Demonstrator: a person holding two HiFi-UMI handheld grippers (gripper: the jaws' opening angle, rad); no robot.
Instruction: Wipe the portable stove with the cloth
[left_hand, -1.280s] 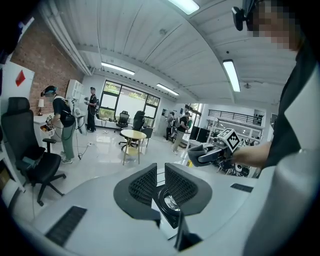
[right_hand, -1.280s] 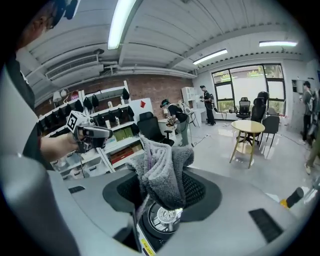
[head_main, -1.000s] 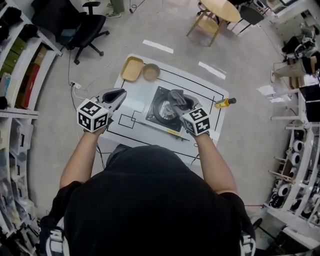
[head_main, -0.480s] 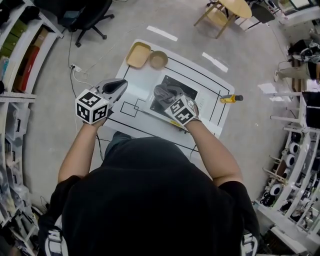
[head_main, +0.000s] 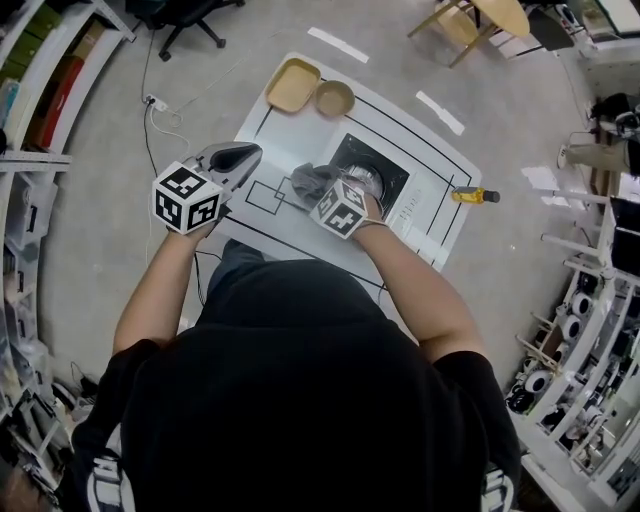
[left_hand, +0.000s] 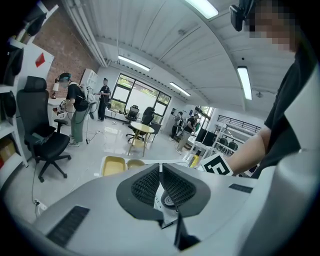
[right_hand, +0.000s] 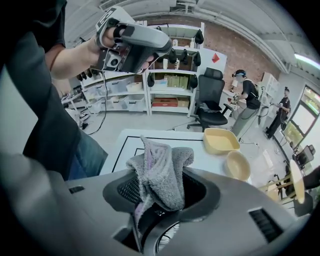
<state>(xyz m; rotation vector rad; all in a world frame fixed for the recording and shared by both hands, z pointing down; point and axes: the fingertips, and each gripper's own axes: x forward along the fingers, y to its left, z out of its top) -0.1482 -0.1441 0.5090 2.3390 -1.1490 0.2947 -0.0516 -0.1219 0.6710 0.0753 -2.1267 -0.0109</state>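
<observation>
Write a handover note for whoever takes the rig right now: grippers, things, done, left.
Left gripper: shut, empty, by the table's left edge.
Right gripper: shut on the cloth, at the stove's near-left edge.
Done: cloth gripped and at the stove; how much is wiped cannot be told.
Left: wipe across the stove top.

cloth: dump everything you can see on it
The cloth is a grey, fluffy, terry-like rag with a faint lilac tinge along one fold. It is crumpled and pinched between the fingers of the right gripper, its bunched end sticking out past their tips. The head view puts it at the left edge of the black portable stove, above the white table. Whether it presses on the stove cannot be told.
</observation>
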